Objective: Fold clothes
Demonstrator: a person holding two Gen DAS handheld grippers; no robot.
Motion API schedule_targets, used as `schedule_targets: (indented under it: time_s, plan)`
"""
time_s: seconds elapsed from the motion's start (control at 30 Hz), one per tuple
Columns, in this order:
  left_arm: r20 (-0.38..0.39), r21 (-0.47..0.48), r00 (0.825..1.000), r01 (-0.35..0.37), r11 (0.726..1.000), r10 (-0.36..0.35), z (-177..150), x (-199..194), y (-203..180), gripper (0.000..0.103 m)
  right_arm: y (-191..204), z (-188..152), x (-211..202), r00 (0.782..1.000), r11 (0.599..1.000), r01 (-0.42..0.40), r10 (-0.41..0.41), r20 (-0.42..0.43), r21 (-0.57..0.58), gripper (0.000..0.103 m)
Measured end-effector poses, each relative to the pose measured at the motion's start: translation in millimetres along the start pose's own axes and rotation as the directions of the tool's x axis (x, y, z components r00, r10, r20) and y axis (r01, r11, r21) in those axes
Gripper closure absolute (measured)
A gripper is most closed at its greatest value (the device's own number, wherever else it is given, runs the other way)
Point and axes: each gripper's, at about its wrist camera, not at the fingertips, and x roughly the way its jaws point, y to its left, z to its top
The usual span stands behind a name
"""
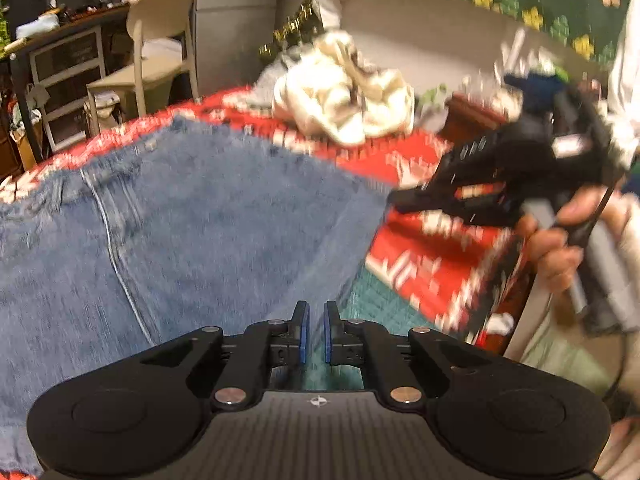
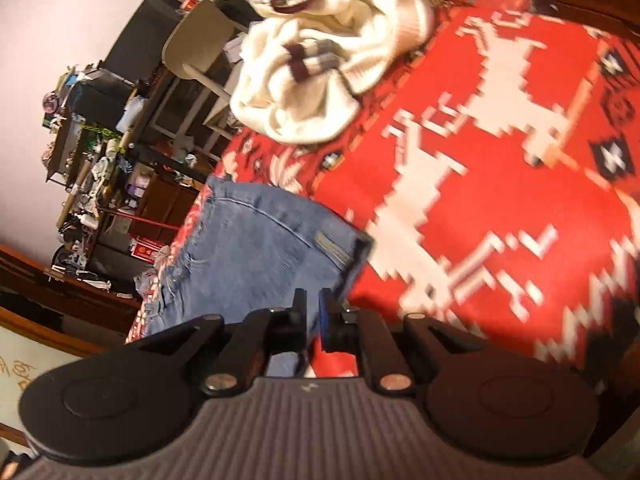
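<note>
Blue jeans (image 1: pixel 200 220) lie spread over a red and white patterned blanket (image 1: pixel 404 152). My left gripper (image 1: pixel 317 312) sits at their near right edge. Its blue pads are almost together, and the denim edge narrows up into them. In the left wrist view my right gripper (image 1: pixel 398 200) is blurred, its tips at the jeans' far right corner and a hand (image 1: pixel 556 240) on its handle. The right wrist view shows the jeans (image 2: pixel 260 240) running under my right gripper (image 2: pixel 313 300). Its jaws stand a narrow slit apart. I see no cloth pinched there.
A crumpled cream sweater (image 1: pixel 340 92) (image 2: pixel 320 60) lies on the blanket (image 2: pixel 520 160) beyond the jeans. A teal quilt (image 1: pixel 380 300) shows under the blanket's near edge. A pale chair (image 1: pixel 160 40) and cluttered shelves (image 2: pixel 100 160) stand past the bed's left side.
</note>
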Motion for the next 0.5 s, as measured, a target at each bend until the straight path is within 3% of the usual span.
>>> schedule_targets:
  time_s: [0.13, 0.2, 0.27, 0.5]
  plan:
    - [0.004, -0.057, 1.0, -0.014, 0.998, 0.014, 13, 22, 11, 0.097, 10, 6, 20, 1.0, 1.0, -0.011, 0.011, -0.025, -0.023, 0.095]
    - [-0.018, -0.112, 1.0, 0.012, 0.994, -0.014, 13, 36, 18, 0.097, 10, 6, 29, 0.999, 1.0, 0.009, -0.01, -0.041, -0.025, 0.095]
    - [-0.038, -0.142, 0.999, 0.03, 0.989, -0.035, 9, 47, 20, 0.098, 6, 5, 33, 0.999, 1.0, 0.021, -0.022, -0.044, -0.016, 0.101]
    - [-0.072, -0.128, 0.996, 0.044, 0.991, -0.054, -5, 45, 14, 0.097, -12, 6, 20, 1.0, 1.0, 0.014, -0.014, -0.023, 0.002, 0.103]
